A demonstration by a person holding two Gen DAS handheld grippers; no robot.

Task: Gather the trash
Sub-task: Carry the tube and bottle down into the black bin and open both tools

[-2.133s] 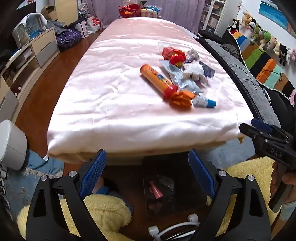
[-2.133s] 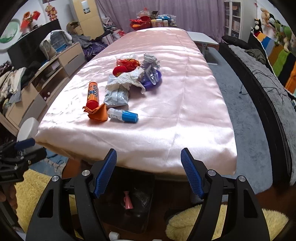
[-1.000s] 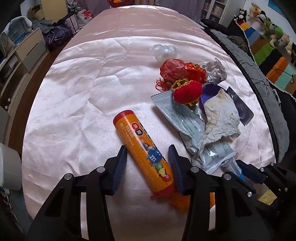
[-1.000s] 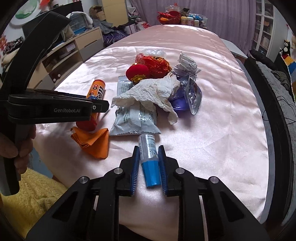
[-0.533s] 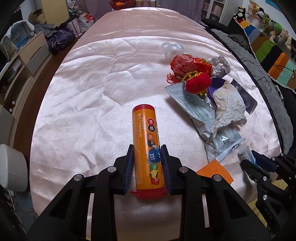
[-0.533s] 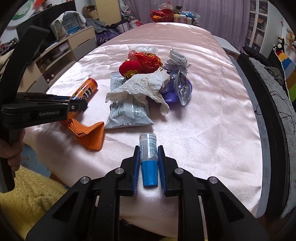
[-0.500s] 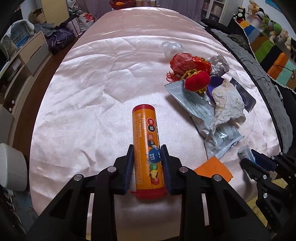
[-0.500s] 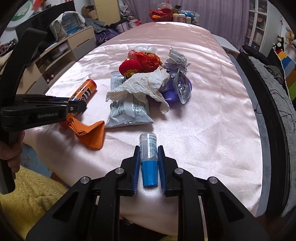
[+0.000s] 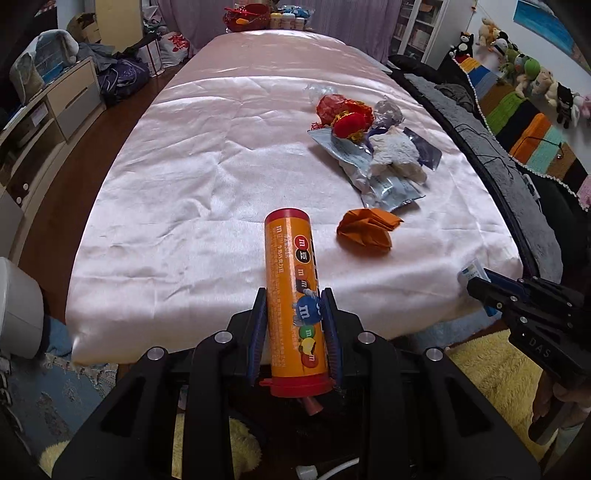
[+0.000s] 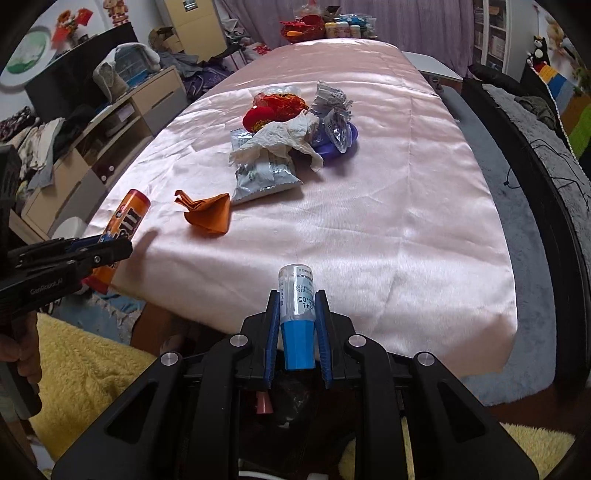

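With the left gripper (image 9: 294,328) clamped on an orange cylindrical candy tube (image 9: 293,291) and the right gripper (image 10: 296,332) on a small blue-capped bottle (image 10: 296,314), both at the pink satin-covered table's (image 9: 207,177) near edge, each load should be released only once squarely above the dark bin (image 10: 295,402) below.

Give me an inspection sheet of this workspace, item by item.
Surface: table under pink satin cloth, wrinkled.
Job's things: orange candy tube in the left gripper; blue-capped vial in the right gripper. Left on the cloth: orange folded paper, silver wrapper, crumpled tissue, red ornament.
Clutter: jars at the far end.
Grippers: both shut on their items.
Cables: white cable on the floor.
Surroundings: black bin below, yellow rug, plush toys.
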